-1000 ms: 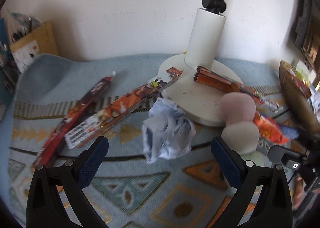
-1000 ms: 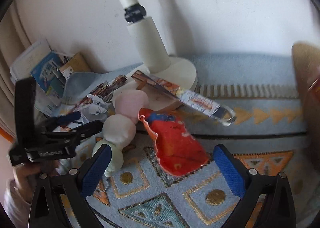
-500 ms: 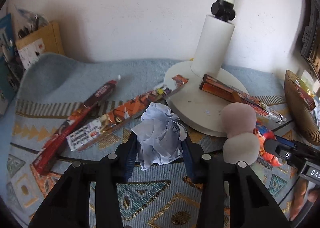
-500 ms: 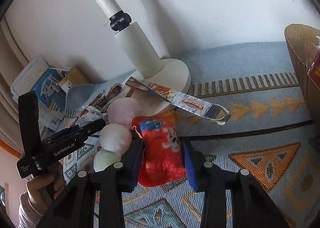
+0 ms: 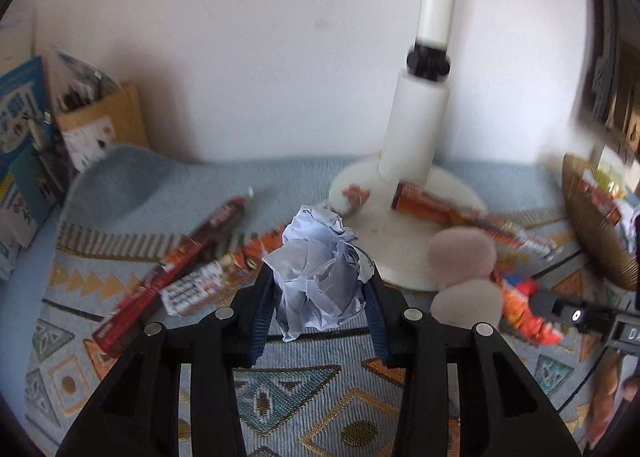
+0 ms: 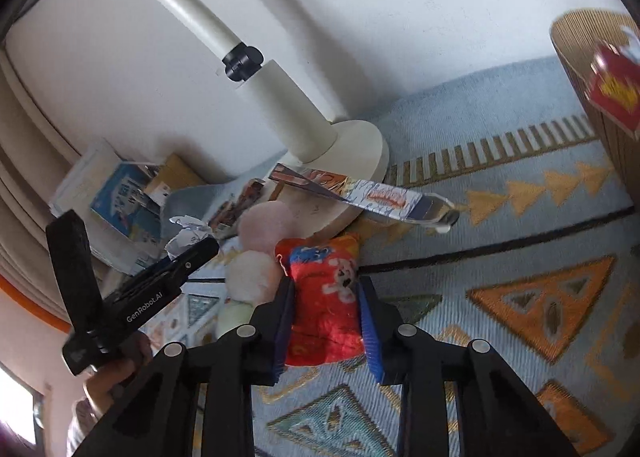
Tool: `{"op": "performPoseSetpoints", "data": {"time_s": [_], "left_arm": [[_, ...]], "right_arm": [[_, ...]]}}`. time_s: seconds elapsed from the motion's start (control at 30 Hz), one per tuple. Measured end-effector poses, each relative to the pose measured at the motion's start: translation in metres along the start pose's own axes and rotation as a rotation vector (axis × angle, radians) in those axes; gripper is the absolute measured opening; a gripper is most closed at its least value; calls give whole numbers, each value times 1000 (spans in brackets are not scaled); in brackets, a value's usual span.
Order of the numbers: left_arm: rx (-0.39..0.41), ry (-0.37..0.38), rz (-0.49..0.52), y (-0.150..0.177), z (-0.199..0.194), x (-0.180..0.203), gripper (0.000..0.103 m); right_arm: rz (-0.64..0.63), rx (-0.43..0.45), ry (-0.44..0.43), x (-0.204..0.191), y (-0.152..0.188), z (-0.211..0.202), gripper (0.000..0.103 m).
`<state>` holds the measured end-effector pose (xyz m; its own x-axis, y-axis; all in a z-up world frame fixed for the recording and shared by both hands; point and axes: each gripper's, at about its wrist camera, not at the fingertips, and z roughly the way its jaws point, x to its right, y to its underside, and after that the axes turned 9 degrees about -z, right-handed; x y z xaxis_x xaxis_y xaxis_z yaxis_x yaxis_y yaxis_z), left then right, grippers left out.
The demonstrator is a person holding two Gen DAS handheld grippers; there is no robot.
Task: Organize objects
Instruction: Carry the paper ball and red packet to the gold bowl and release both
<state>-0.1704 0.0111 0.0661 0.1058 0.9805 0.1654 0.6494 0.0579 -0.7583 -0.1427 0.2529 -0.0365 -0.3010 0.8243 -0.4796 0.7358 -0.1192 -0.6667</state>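
A crumpled pale-blue paper ball (image 5: 312, 253) sits between the blue pads of my left gripper (image 5: 320, 297), which is shut on it and holds it a little above the patterned rug (image 5: 280, 401). In the right wrist view that same gripper (image 6: 188, 257) shows at the left, held by a hand, with the paper (image 6: 186, 233) at its tip. My right gripper (image 6: 325, 309) has its jaws closing on a red snack packet (image 6: 318, 265). Its pads press the packet's sides just above the rug. The packet (image 5: 520, 305) also peeks out at the right of the left wrist view.
A white pole stand with a round base (image 5: 404, 245) stands by the wall. Long snack packets (image 5: 188, 261) lie on the rug and across the base (image 6: 360, 193). Pastel plush balls (image 5: 460, 253) lie beside the packet. A woven basket (image 5: 592, 225) is at the right, boxes (image 5: 92, 129) at the left.
Both grippers went from wide open to closed, the left on the paper ball and the right on the red packet. The left has lifted the paper slightly; the right has rolled.
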Motion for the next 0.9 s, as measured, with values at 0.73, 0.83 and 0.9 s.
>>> {"op": "performPoseSetpoints", "data": {"time_s": [0.73,0.83,0.9], "left_arm": [[87,13,24,-18,-89,36,39],[94,24,13,-21,-95,40,39],[96,41,13,-22,-98,45,39]], "right_arm": [[-59,54,-66,-34,11,-56,24],[-57,81,-90,-38,3,-71,24],[-29,104,-121,-37,0,-82,24]]}}
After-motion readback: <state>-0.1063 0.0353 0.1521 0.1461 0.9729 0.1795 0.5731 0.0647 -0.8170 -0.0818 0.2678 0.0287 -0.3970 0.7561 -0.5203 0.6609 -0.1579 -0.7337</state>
